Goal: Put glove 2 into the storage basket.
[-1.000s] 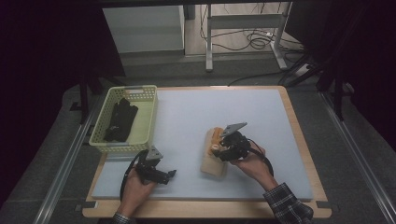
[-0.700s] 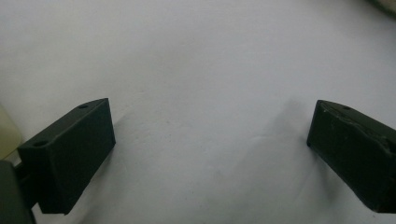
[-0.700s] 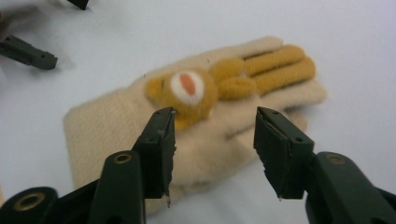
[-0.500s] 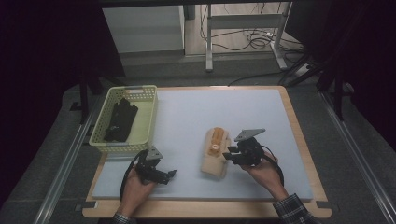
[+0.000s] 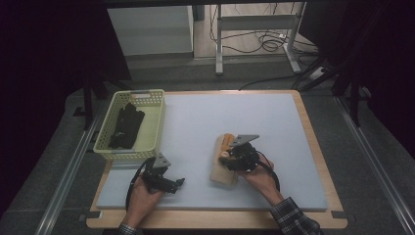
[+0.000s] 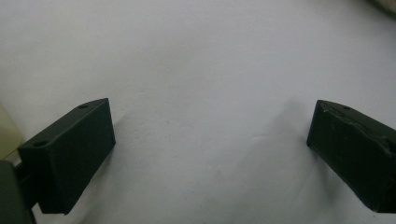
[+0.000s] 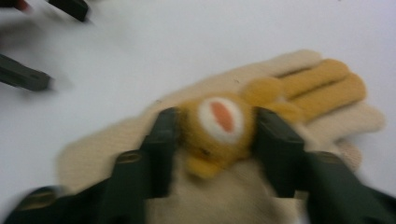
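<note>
Left tool [image 5: 169, 183] sat near the worktop [image 5: 195, 122] edge, jaws spread, nothing between. Right tool [image 7: 219, 128], jaws just reopened a bit, pinched the bear face on the beige glove [image 7: 280, 93] mid-worktop. Pick-up step, I'd say; next needs a lift toward the far-left basket [image 5: 151, 122].

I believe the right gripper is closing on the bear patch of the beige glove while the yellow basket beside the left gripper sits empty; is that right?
Not quite: the yellow basket is not empty; the high view shows a dark item lying in it. The right gripper does have its jaws around the bear patch of the beige glove.
</note>
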### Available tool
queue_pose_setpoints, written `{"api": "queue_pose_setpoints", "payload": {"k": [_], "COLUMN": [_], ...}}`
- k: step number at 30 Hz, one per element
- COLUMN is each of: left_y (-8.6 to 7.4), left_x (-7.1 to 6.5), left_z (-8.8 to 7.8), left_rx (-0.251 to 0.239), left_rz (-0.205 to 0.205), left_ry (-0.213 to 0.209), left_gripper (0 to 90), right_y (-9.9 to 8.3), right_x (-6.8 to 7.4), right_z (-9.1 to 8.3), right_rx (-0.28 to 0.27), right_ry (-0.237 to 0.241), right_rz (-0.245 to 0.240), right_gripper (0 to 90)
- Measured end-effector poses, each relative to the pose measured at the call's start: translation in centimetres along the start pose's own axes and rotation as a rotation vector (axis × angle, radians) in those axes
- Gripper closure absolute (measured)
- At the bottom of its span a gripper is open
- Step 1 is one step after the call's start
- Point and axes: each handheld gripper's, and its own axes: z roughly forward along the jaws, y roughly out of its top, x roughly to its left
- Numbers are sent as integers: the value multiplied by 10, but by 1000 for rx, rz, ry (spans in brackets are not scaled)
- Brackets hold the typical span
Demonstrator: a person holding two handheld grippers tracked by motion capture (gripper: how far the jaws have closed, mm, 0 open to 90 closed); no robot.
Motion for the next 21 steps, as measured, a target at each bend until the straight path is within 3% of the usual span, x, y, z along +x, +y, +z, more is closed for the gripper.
{"api": "queue_pose_setpoints", "payload": {"k": [3, 11, 21], "left_y": [0, 0, 0], "left_x": [0, 0, 0], "left_z": [0, 0, 0], "left_rx": [3, 0, 0], "left_rz": [3, -1, 0], "left_ry": [-1, -1, 0], "left_gripper": [10, 9, 9], "right_y": [4, 8, 13], "right_x": [-1, -14, 0], "right_z": [-6, -30, -13], "right_rx": [17, 36, 35], "right_ry": [-2, 1, 55], "right_rz": [-14, -28, -109], "right_gripper": [618, 627, 625]}}
